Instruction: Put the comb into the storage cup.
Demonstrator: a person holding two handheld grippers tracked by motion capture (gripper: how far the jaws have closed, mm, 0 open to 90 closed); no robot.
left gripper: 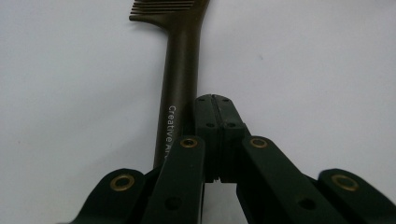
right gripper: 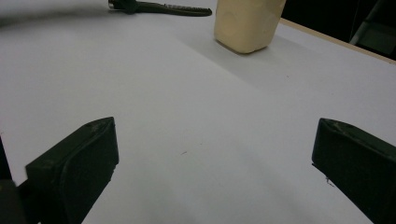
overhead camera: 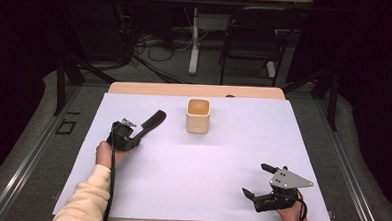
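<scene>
A dark brown comb (left gripper: 180, 70) lies on the white table sheet, teeth pointing away; it also shows in the high view as the comb (overhead camera: 153, 121) left of centre. My left gripper (left gripper: 215, 101) is shut, jaws pressed flat together with nothing between them, and the comb's handle runs along their left side and under the left linkage. The left gripper (overhead camera: 141, 129) points toward a cream square cup (overhead camera: 198, 115) standing upright at the table's middle back. Near the front right corner my right gripper (overhead camera: 255, 179) is open and empty, its jaws (right gripper: 210, 154) facing the cup (right gripper: 247, 21).
The white sheet (overhead camera: 207, 161) covers most of the wooden table. Its front edge runs just below the right gripper. A black chair (overhead camera: 252, 38) and cables sit on the floor beyond the table's far edge.
</scene>
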